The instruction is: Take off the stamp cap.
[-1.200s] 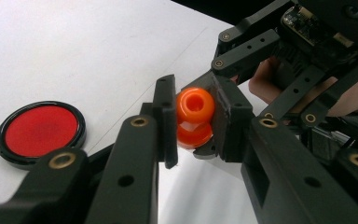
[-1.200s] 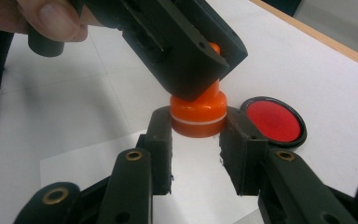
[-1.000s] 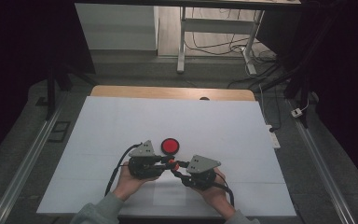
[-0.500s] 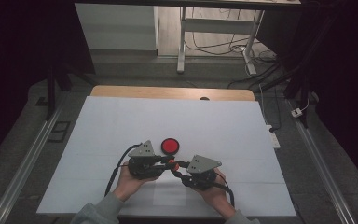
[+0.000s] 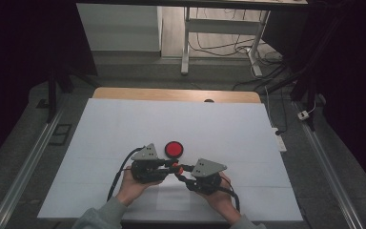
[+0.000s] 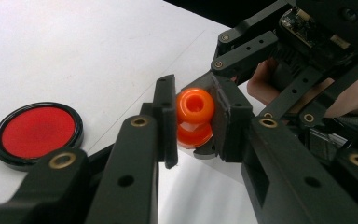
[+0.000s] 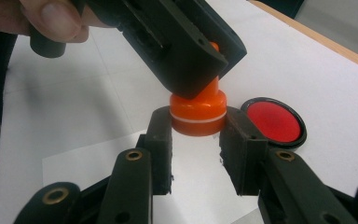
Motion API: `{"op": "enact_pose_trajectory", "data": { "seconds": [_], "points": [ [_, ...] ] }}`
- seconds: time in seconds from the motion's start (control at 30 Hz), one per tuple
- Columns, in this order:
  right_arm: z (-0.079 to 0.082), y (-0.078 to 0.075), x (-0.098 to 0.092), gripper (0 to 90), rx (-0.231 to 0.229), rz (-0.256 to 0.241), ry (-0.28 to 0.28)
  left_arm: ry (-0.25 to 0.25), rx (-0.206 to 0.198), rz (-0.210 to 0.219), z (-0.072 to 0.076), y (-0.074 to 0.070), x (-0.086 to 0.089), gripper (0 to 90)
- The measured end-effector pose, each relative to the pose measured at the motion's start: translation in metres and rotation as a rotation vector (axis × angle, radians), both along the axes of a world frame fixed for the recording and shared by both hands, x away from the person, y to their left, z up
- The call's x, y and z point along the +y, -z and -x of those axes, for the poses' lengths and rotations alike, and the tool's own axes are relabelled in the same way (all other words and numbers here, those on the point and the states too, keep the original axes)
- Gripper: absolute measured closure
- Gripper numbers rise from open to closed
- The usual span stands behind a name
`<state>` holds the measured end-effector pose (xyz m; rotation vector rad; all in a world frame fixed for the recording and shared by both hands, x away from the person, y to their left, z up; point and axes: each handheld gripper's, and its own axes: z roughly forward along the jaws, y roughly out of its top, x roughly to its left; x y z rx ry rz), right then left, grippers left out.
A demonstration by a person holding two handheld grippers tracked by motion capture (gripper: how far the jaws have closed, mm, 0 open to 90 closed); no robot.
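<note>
1. Left gripper (image 5: 167, 165): held in the person's left hand near the table's (image 5: 124, 119) near edge; its fingers (image 6: 165, 116) are clamped on the rounded upper part of the orange piece (image 6: 194, 116).
2. Right gripper (image 5: 182, 174): held in the right hand just right of the left one; its fingers (image 7: 161, 135) are pressed on the wider base of the orange piece from both sides.
3. Orange piece: held between the two grippers, just above the table, near its near edge and about midway across.
4. Red disc (image 5: 174, 149): black-rimmed, lying flat on the table just beyond the grippers, apart from them.
5. Change: compared with the earlier frames, both grippers, the orange piece and the disc sit in practically the same places; no clear shift can be made out.
</note>
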<state>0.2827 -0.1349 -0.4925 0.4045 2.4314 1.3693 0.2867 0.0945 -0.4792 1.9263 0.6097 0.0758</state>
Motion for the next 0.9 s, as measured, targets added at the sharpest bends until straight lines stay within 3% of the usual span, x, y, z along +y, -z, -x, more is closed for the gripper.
{"op": "enact_pose_trajectory", "data": {
  "seconds": [0.9],
  "points": [
    [-0.0004,-0.0005,-0.0014,64.9,-0.011,0.008,-0.002,-0.022,-0.008,0.010,0.0020,0.0000,-0.0010,72.7]
  ]
}}
